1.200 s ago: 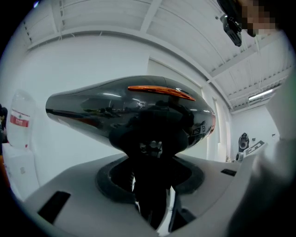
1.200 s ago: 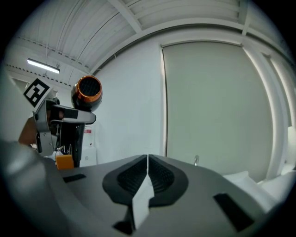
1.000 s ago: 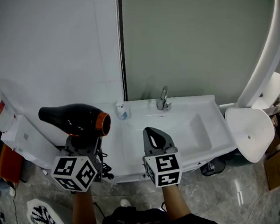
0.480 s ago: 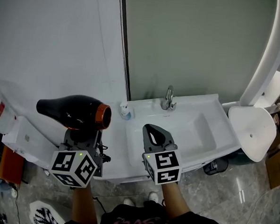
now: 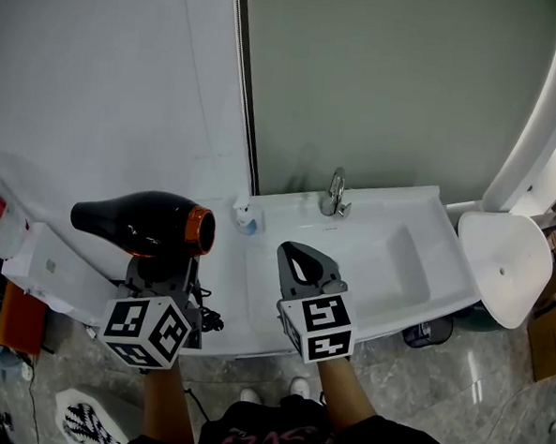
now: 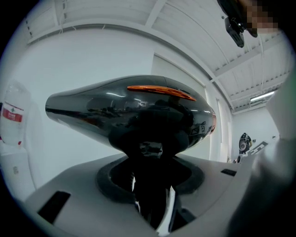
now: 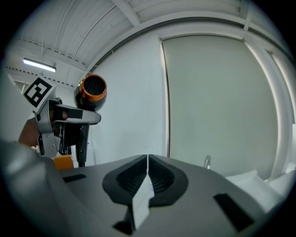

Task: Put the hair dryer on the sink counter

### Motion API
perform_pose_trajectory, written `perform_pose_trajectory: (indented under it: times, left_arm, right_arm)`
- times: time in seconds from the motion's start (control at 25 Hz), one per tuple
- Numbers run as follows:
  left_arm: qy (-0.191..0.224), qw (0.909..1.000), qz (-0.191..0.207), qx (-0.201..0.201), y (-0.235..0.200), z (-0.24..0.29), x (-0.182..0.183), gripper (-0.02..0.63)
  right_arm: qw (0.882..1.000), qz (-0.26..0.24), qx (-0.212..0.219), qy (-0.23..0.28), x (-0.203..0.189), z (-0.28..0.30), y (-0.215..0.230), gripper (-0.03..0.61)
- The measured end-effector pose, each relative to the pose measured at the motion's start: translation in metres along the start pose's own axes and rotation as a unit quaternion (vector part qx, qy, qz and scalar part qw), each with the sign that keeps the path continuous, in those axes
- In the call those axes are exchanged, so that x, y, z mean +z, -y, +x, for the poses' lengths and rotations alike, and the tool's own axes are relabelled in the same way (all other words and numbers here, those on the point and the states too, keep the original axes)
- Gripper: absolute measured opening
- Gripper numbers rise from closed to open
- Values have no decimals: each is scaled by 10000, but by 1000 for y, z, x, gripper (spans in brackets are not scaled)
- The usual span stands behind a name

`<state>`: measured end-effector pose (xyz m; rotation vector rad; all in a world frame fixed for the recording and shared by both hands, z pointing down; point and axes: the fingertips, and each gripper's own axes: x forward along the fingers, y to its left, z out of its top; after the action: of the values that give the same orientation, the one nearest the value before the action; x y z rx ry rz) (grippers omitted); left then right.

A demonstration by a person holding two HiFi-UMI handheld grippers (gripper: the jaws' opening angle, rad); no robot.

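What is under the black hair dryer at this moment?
The hair dryer handle goes down into the left claw, which grips it. Lower lies the sink counter; the claw covers the part straight below.

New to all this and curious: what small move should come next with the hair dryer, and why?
Probably ease the left gripper forward and down: it grips the hair dryer by its handle, held in the air, not yet resting on the sink counter. The right gripper is shut and empty.

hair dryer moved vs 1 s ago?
Yes, slightly. In the head view the hair dryer has drifted a little left, away from the faucet and the soap bottle.
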<state>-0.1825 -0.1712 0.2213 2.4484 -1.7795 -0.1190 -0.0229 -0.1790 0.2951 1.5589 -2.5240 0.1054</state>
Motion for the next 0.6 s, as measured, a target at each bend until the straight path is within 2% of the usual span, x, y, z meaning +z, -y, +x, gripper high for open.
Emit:
perform_pose_trajectory:
  times: [0.32,0.6]
  left_arm:
    - [-36,9999,-100,36,-6,17,-11,183]
    - [-452,9986,-217,187,-15,23,-42,183]
  right_arm:
    - [9999,61,50,-111,-15,14,11,21]
    - [9996,128,120,-213,-23,26,17,21]
